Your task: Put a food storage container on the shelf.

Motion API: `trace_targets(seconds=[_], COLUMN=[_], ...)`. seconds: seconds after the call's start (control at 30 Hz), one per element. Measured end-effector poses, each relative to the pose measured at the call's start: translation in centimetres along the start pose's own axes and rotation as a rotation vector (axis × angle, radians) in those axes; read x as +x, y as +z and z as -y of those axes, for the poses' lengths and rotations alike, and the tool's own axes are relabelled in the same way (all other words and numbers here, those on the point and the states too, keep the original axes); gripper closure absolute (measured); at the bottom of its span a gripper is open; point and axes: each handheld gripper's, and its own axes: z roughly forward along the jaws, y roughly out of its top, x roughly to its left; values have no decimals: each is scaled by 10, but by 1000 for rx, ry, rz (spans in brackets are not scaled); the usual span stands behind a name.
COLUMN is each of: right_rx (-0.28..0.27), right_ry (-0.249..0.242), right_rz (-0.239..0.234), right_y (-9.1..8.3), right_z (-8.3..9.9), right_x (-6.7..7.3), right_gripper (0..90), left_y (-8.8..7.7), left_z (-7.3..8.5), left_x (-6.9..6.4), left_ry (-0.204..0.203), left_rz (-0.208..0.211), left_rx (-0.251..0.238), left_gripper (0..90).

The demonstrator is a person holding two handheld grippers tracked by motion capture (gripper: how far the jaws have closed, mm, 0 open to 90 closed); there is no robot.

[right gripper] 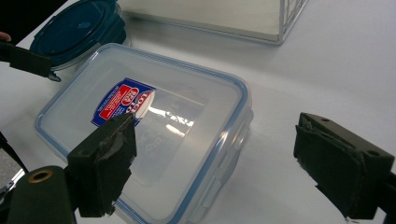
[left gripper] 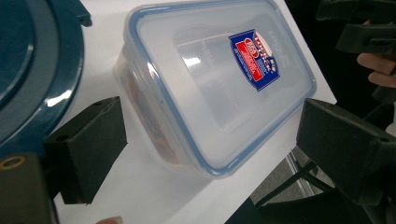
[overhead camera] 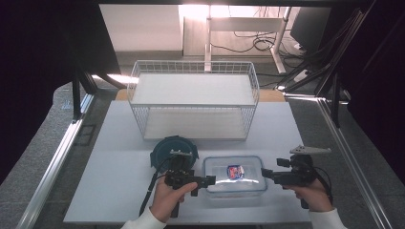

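White table (overhead camera: 119, 162), container (overhead camera: 233, 174) contents unclear

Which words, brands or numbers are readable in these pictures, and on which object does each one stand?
Sticker on the lid of the clear container: red, white and blue, with a round logo and lines of small print; all too blurred to read.
Faint raised lettering on that lid, beside the sticker, in the right gripper view: not legible.
Round blue lid: no text to be seen.
White wire shelf: no text to be seen.
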Motion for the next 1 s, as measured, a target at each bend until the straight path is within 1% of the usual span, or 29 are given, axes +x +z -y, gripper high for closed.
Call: trace_targets(seconds=[0.07,0.1,0.13,0.17,0.27,0.3,0.33,0.37,0.4,0.43,0.47,0.5,0.53,0.57,0.63,0.67,0.7,0.8,0.87,0.9,1.0], right_rx=[-1,2,2,4,7,13,13,19,19,22,26,28,28,32,39,39,41,50,54,58,61], right_ry=[4,4,4,5,7,6,6,6,6,9,12,19,19,33,51,51,59,77,80,78,82], right_rz=[1,1,1,1,0,0,0,-4,-4,-9,-14,-18,-18,-31,-44,-44,-50,-69,-75,-76,-75], right_y=[0,1,1,2,3,4,4,5,5,7,8,9,9,12,14,14,16,20,22,23,24], right_z=[0,1,1,1,1,2,2,2,2,3,3,3,3,4,5,5,6,7,7,7,8], right_x=[0,-1,-1,-1,-1,0,0,0,0,0,-1,-1,-1,-3,-3,-3,-4,-4,-4,-3,-3], right_gripper=[132,132,132,132,132,132,132,131,131,128,127,124,124,116,108,108,103,97,95,95,94], left_y=[5,9,9,12,15,18,18,19,20,22,22,25,25,27,29,29,31,33,34,35,36], left_z=[0,0,0,1,1,1,1,1,1,2,2,2,2,2,3,3,3,4,5,7,9], left_x=[1,2,2,2,2,4,4,5,6,8,8,9,9,9,9,9,10,8,7,6,6], left_ry=[-7,-8,-8,-13,-18,-34,-34,-43,-49,-67,-67,-79,-79,-74,-75,-75,-83,-66,-65,-85,-87], left_rz=[2,16,16,25,24,30,30,32,31,28,28,29,29,12,6,6,3,-19,-19,-9,-14], left_rx=[10,22,22,28,32,31,31,27,22,17,17,19,19,21,20,20,15,5,5,6,0], left_gripper=[85,96,103,107,109,110,111,111,111,110,110,109,107,104,99,97,97,93,94,94,95])
